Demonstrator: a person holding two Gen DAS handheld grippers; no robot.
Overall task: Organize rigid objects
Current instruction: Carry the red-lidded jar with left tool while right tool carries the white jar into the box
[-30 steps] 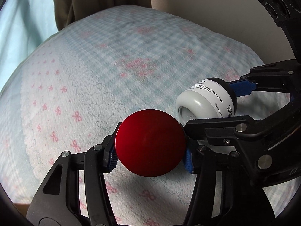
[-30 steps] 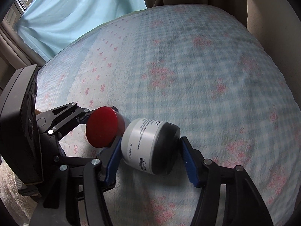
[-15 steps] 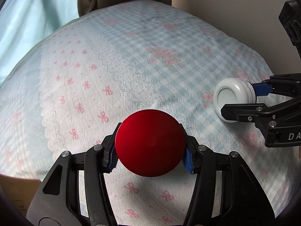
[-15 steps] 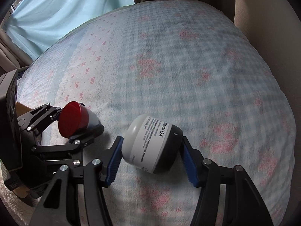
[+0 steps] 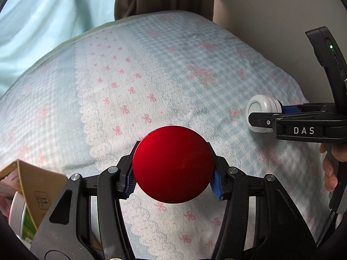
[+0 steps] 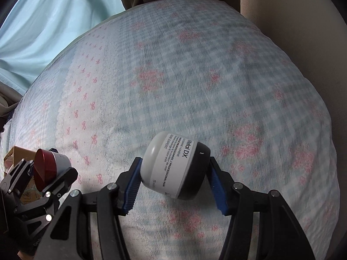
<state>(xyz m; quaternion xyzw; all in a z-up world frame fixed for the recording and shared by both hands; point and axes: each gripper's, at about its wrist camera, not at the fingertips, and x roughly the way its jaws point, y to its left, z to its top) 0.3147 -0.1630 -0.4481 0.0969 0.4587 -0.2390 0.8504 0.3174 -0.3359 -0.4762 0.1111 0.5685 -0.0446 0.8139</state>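
My left tongs (image 5: 173, 179) clamp the red-lidded jar (image 5: 173, 164); my right tongs (image 6: 176, 189) clamp the Metal DX jar (image 6: 175, 169), above the bed (image 6: 195, 75).

the round red jar lid (image 5: 172, 164) is glossy, metallic-looking. the white jar with a black cap (image 6: 176, 171) looks like smooth plastic with a paper label. the checked floral bedspread (image 5: 151, 69) is textured cloth. the brown box flap (image 5: 32, 184) is matt cardboard.

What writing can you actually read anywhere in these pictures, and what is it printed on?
"Metal DX": label of the white jar with the black lid, held in the right gripper.
"PROFESSIONAL MASK": same label, smaller print; its other lines are too small to read.
"DAS": side of the right gripper.
Cardboard box: printed symbols, unreadable.
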